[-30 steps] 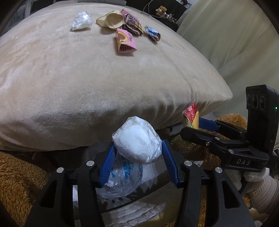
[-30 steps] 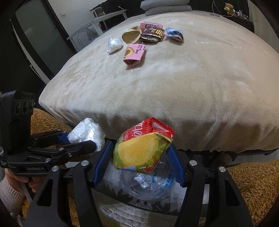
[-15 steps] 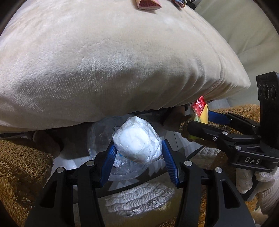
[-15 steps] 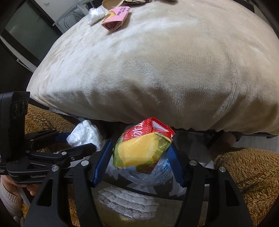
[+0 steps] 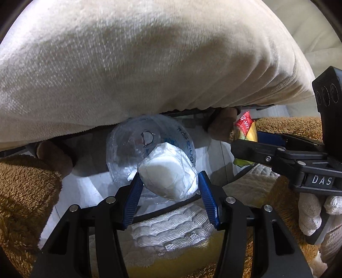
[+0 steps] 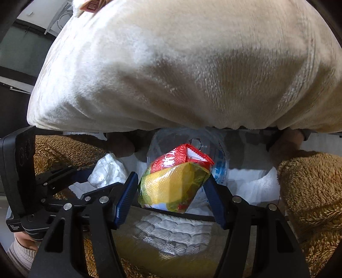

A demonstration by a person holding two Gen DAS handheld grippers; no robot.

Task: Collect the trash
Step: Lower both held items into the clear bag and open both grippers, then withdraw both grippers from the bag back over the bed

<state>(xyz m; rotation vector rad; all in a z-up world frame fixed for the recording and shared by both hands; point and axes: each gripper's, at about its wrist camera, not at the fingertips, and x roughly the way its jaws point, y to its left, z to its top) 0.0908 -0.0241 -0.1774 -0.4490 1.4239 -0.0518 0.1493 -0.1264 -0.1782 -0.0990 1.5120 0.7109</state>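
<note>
My left gripper (image 5: 168, 181) is shut on a white crumpled wad wrapped in clear plastic (image 5: 167, 174), held over a white-lined bin (image 5: 85, 186) with a crushed clear plastic bottle (image 5: 136, 141) in it. My right gripper (image 6: 171, 188) is shut on a red and yellow snack wrapper (image 6: 174, 181), held over the same bin (image 6: 252, 184). The right gripper shows at the right of the left wrist view (image 5: 245, 147), the left gripper at the left of the right wrist view (image 6: 102, 181). A pink wrapper (image 6: 92, 4) lies on top of the cushion.
A big cream plush cushion (image 5: 149, 59) overhangs the bin just ahead and fills the upper half of both views (image 6: 192, 64). Brown fuzzy fabric (image 5: 23, 188) lies on both sides of the bin. A patterned white and yellow cloth (image 5: 171, 231) lies below the grippers.
Both grippers have dropped lower and tipped down toward the bin with their loads. The cushion top with the other trash has slid out of view.
</note>
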